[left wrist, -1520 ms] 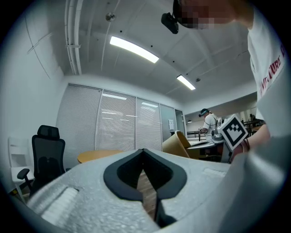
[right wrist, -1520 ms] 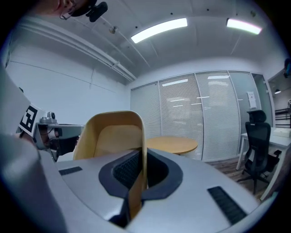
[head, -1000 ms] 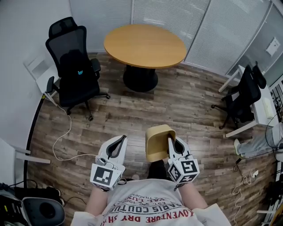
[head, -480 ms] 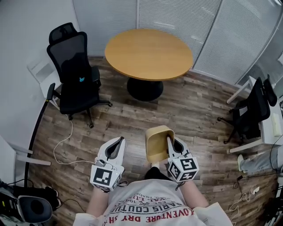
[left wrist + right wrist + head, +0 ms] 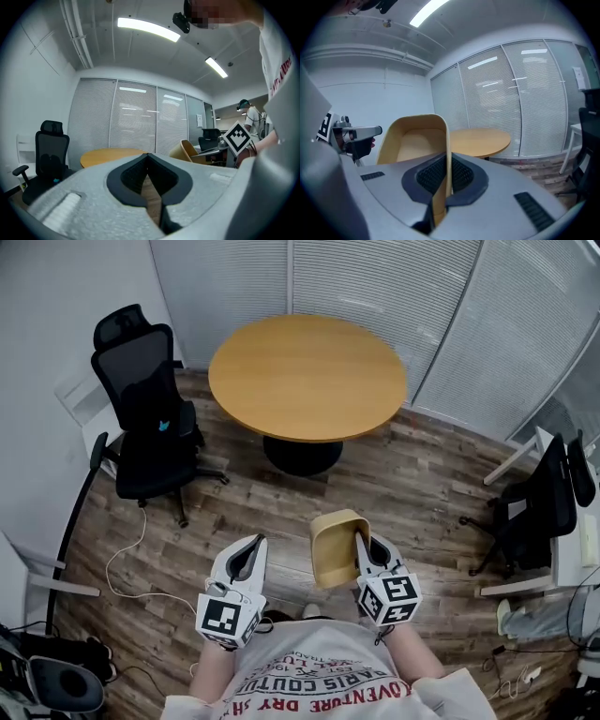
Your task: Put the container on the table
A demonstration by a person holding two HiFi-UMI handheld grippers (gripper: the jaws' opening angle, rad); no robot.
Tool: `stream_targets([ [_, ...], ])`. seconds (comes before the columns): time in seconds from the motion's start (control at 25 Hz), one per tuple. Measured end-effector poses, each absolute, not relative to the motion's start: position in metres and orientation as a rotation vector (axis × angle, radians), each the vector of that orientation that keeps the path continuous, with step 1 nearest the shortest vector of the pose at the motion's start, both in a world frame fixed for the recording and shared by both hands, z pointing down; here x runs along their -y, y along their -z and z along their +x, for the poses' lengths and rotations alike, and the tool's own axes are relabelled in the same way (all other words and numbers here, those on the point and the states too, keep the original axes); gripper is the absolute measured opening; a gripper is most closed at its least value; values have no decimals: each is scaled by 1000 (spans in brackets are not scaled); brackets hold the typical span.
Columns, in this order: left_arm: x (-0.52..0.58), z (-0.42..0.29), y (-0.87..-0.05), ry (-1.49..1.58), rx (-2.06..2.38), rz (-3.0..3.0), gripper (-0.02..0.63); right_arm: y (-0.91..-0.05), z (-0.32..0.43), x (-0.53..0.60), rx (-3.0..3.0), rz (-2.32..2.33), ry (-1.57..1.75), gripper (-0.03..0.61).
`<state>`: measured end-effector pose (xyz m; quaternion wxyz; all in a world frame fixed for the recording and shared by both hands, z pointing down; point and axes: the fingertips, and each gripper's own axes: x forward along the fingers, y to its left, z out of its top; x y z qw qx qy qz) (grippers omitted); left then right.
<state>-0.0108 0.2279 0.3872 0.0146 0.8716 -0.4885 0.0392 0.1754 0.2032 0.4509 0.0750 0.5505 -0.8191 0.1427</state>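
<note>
Tan plastic container [image 5: 336, 545] hangs above the floor, its thin side wall pinched between the pads of the right gripper [image 5: 361, 545], its body lying just left of those jaws; I judge this a carrying grip. Beside it, the left gripper [image 5: 251, 554] has its tips closed together on nothing. Farther ahead stands the round wooden table [image 5: 307, 371], well apart from the container.

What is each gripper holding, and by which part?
The right gripper pinches the tan container by its side wall at the rim; the left gripper holds nothing.
</note>
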Motion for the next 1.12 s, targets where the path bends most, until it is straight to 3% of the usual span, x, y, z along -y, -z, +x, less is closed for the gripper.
stream_targets([
  [0.44, -129, 0, -401, -127, 1525, 2665, -2, -467, 196, -113, 2428, 1654, -453, 11],
  [1.12, 147, -43, -388, -104, 1338, 2803, -2, -447, 139, 136, 2357, 1820, -398, 11],
])
